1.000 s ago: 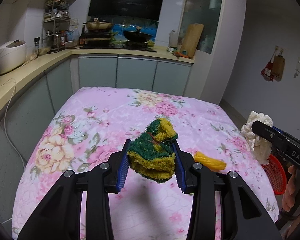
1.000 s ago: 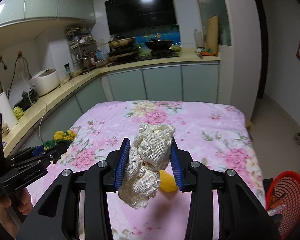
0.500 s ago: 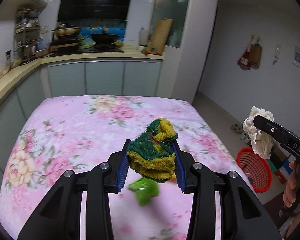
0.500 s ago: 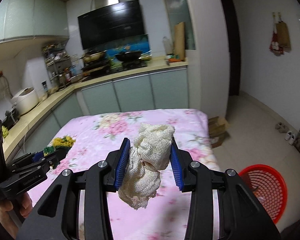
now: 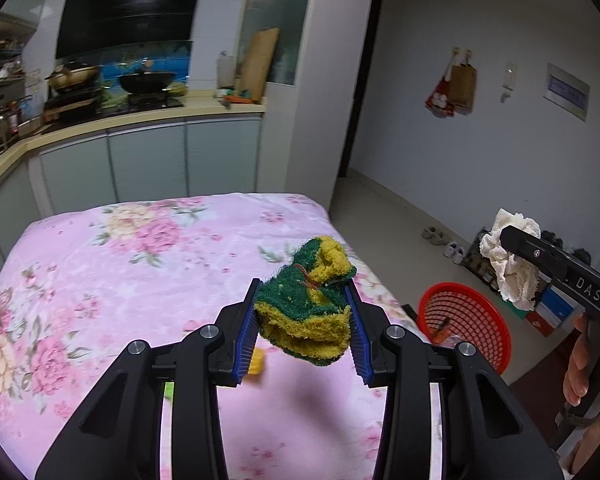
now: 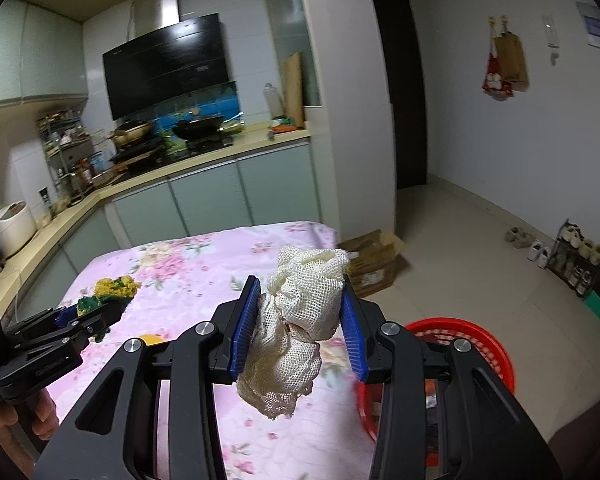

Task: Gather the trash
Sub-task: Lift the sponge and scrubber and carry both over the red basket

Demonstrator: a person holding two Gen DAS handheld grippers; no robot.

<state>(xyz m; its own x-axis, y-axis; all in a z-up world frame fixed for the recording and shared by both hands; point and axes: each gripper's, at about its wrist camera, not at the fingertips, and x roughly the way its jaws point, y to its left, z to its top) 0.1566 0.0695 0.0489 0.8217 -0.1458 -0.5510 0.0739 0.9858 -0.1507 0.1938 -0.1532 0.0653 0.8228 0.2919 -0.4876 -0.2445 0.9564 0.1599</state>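
Left gripper (image 5: 305, 320) clamped my crumpled green-yellow scouring sponge (image 5: 306, 306) above the floral tablecloth (image 5: 100, 280); right gripper (image 6: 300, 320) pinched a cream mesh rag (image 6: 300, 320), red basket (image 6: 496, 352) near, floor-side.

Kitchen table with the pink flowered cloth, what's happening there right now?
A person is clearing trash with a handheld gripper in each hand. The left gripper is clamped on a crumpled green-and-yellow scouring sponge, and the right gripper is clamped on a wad of cream mesh cloth. Both are held above the flowered tablecloth, on the side nearest the red basket on the floor. Nothing has been dropped yet.
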